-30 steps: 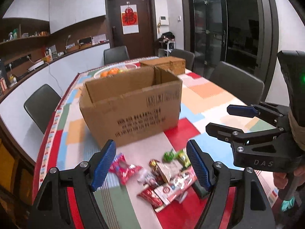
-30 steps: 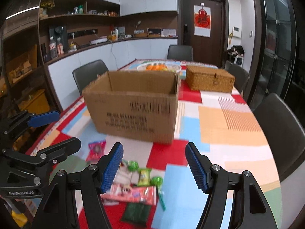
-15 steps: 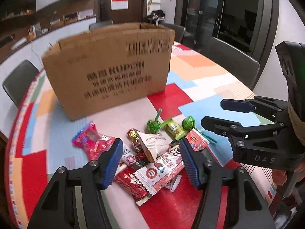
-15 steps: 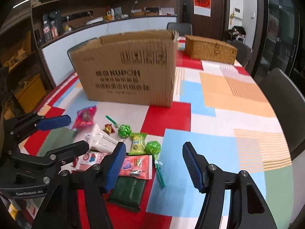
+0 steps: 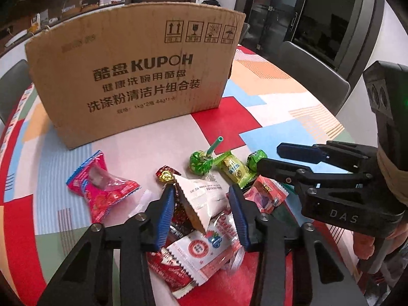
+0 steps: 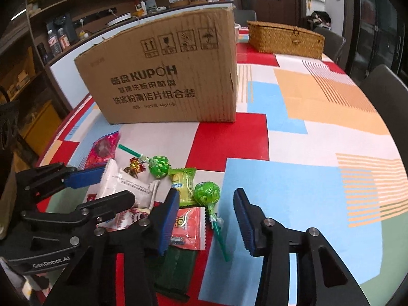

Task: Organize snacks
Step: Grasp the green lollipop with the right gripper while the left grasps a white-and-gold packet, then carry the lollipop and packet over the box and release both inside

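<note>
- We see the left gripper point(image 5: 201, 211) low over the snack pile on the desk point(image 5: 267, 107), its jaws closing around the white triangular packet point(image 5: 204, 196); the blue pads do not clearly press it.
- The right gripper point(image 6: 206, 219) hangs over the same pile, jaws closing, with a green lollipop point(image 6: 207, 193) and a red TOP sachet point(image 6: 188, 227) between them, untouched.
- A dark green packet point(image 6: 178, 260) lies half hidden under the right gripper's finger.
- A pink candy bag point(image 5: 100, 181) lies apart on the left of the pile.
- The KUPOH cardboard box point(image 5: 135, 76) stands just behind the snacks; we cannot see inside it.
- A wicker basket point(image 6: 285, 39) sits well behind.
</note>
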Demonstrator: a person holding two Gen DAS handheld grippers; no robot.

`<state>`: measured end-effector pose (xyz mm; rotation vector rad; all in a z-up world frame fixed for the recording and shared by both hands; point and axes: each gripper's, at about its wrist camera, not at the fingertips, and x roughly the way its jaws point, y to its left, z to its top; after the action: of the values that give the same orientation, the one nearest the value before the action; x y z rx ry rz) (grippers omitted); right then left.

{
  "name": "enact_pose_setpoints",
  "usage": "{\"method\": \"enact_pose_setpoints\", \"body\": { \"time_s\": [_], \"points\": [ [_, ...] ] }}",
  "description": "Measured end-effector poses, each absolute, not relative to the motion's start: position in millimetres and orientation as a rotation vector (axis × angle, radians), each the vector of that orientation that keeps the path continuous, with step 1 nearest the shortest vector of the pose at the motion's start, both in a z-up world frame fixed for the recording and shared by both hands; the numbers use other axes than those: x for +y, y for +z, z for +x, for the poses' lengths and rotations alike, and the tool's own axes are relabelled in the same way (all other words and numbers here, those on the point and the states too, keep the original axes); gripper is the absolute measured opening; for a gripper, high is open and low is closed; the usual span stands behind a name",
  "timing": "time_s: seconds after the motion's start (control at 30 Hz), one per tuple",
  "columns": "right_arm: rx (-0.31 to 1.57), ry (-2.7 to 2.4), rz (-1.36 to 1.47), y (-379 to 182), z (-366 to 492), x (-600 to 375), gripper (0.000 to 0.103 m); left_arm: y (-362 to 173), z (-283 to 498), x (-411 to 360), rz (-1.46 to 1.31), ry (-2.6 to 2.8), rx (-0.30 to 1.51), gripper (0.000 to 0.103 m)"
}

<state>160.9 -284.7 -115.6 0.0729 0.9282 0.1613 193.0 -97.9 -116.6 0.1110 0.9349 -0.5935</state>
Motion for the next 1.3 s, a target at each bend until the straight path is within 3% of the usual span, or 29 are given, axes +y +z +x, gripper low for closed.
{"method": "enact_pose_setpoints", "body": {
  "time_s": [0.17,0.67,0.93,1.3],
  "points": [
    [0.954,0.166,0.099,-123,168,-289,0.035,-119,195,-105,0.097,-0.622,0.959,0.034],
    [0.974,0.177,0.093,-135,177,-287,0.027,-134,211,-115,0.062,-0.613,1.029,0.029],
    [0.956,0.175,0.088,-129,174,-286,0.027,-111,196,-105,0.062,-0.574,0.963,0.029],
    [0.833,0.176,0.053,-78,150,-277,0.027,-60,178,-89,0.052,-0.546,0.841,0.029]
  ]
}}
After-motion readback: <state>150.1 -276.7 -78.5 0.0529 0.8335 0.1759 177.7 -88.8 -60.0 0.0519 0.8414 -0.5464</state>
